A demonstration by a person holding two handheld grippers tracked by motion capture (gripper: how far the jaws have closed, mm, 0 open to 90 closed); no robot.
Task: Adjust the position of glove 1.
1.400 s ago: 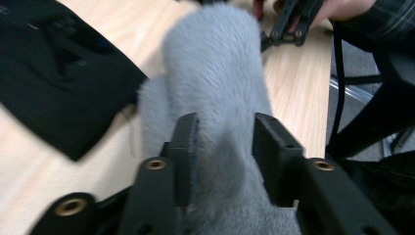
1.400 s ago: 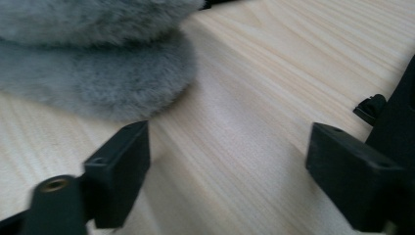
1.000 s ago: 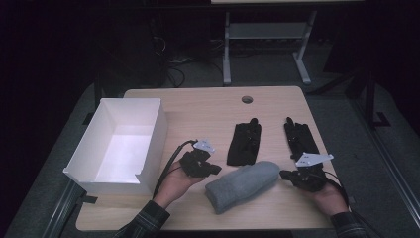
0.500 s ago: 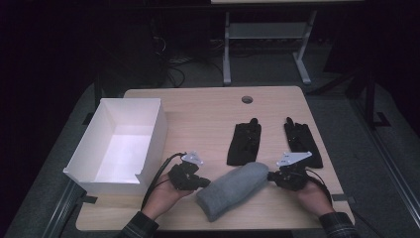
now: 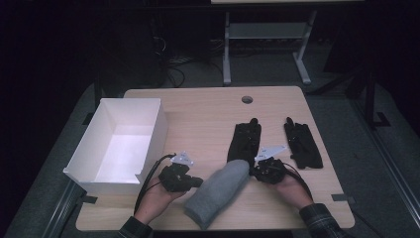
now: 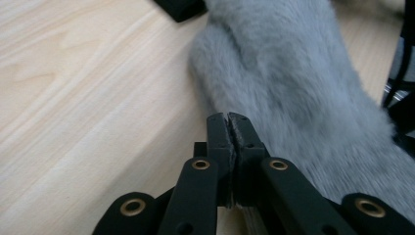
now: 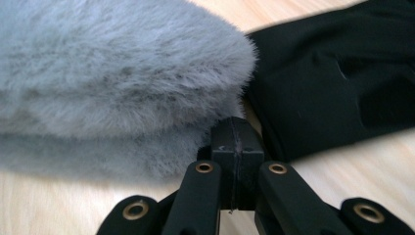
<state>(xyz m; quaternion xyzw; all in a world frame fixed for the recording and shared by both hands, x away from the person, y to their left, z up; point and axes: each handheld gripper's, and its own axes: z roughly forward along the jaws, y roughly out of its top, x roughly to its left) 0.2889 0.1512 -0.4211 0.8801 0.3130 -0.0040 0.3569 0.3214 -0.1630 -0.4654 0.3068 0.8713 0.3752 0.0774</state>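
Observation:
A grey furry mitten (image 5: 218, 191) lies slantwise near the table's front edge, its upper end by the left black glove (image 5: 245, 140). My left gripper (image 5: 198, 182) is shut, its tips against the mitten's left side. In the left gripper view the jaws (image 6: 228, 117) meet at the fur's edge (image 6: 293, 83) with nothing between them. My right gripper (image 5: 254, 171) is shut too, pressing on the mitten's upper right end. In the right gripper view its closed tips (image 7: 234, 122) sit under the fur (image 7: 112, 73), beside the black glove (image 7: 337, 78).
A white open box (image 5: 148, 134) stands at the table's left, close to my left hand. A second black glove (image 5: 302, 144) lies flat at the right. The wooden table (image 5: 208, 114) has a round cable hole (image 5: 246, 99) at the back.
The right gripper moved left up to the mitten's end. The left gripper drew back towards the front edge. The mitten swung from nearly level to slanted and shifted left.

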